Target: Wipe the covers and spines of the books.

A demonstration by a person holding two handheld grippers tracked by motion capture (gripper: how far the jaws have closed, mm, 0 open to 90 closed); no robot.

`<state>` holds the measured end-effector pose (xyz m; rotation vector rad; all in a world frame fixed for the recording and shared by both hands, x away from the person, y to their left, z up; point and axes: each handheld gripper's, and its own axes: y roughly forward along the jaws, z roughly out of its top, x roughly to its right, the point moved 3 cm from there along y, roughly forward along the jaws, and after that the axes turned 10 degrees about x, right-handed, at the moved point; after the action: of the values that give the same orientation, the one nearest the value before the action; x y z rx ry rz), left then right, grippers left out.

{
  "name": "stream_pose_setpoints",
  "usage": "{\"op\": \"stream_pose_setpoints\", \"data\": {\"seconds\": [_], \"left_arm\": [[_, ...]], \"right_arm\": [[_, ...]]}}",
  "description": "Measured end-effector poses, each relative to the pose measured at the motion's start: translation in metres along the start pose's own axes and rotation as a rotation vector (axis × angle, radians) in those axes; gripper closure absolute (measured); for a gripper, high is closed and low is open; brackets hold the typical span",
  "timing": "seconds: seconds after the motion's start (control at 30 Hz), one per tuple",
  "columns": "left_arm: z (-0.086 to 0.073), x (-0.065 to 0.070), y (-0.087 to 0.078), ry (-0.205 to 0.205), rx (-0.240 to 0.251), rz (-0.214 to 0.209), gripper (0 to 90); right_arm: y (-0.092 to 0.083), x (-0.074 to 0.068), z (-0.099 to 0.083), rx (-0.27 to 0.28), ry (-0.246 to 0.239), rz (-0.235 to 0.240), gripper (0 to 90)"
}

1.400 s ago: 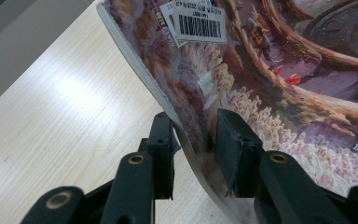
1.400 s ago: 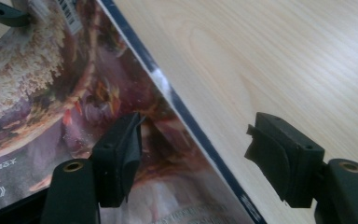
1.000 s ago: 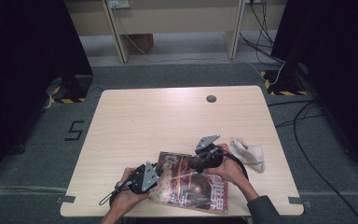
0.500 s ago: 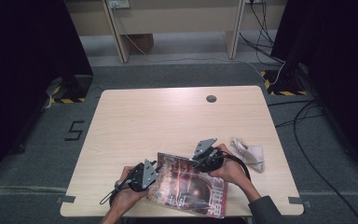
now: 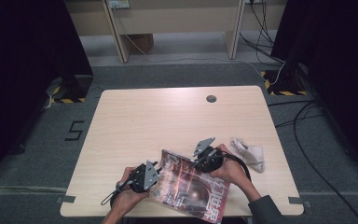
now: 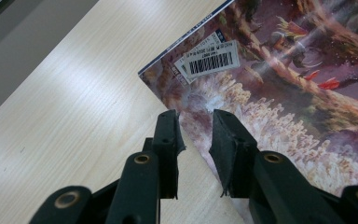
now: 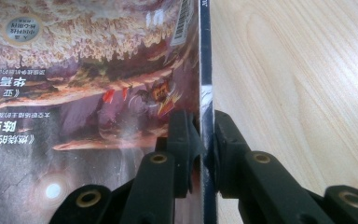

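Note:
A glossy magazine [image 5: 191,186] with a dark red illustrated cover sits at the table's near edge, held between both grippers and slightly tilted. My left gripper [image 5: 160,179] grips its left edge. In the left gripper view the cover [image 6: 284,93] runs in between the jaws of that gripper [image 6: 196,126], which have closed a little. My right gripper [image 5: 194,164] is on the far right edge. There the jaws of the gripper [image 7: 203,126] have just been closing and now pinch the spine, with the cover [image 7: 74,93] to their left.
A crumpled white cloth [image 5: 249,151] lies on the wooden table [image 5: 168,121] just right of my right hand. A round cable hole [image 5: 211,98] sits near the far edge. Cables and desk legs stand on the floor beyond.
My right gripper's jaws have closed onto the magazine's spine. The magazine has shifted slightly and tilted between the two grippers. Both hands have stayed nearly in place.

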<state>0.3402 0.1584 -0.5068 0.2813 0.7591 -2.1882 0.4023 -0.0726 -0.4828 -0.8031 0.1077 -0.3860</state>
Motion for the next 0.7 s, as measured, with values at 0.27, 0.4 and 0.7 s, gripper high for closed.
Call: {"op": "stream_pose_setpoints", "data": {"seconds": [0.27, 0.4, 0.7], "left_arm": [[-0.003, -0.005, -0.003, -0.014, -0.004, 0.011, 69.3], [-0.006, -0.011, -0.007, -0.036, -0.011, 0.019, 69.0], [-0.013, -0.014, -0.007, -0.081, -0.042, 0.006, 66.3]], "right_arm": [[-0.007, -0.003, 0.011, -0.037, -0.027, 0.019, 82.2], [-0.011, -0.005, 0.021, -0.054, -0.064, 0.011, 83.7], [-0.023, 0.004, 0.048, -0.117, -0.131, -0.075, 84.1]]}}
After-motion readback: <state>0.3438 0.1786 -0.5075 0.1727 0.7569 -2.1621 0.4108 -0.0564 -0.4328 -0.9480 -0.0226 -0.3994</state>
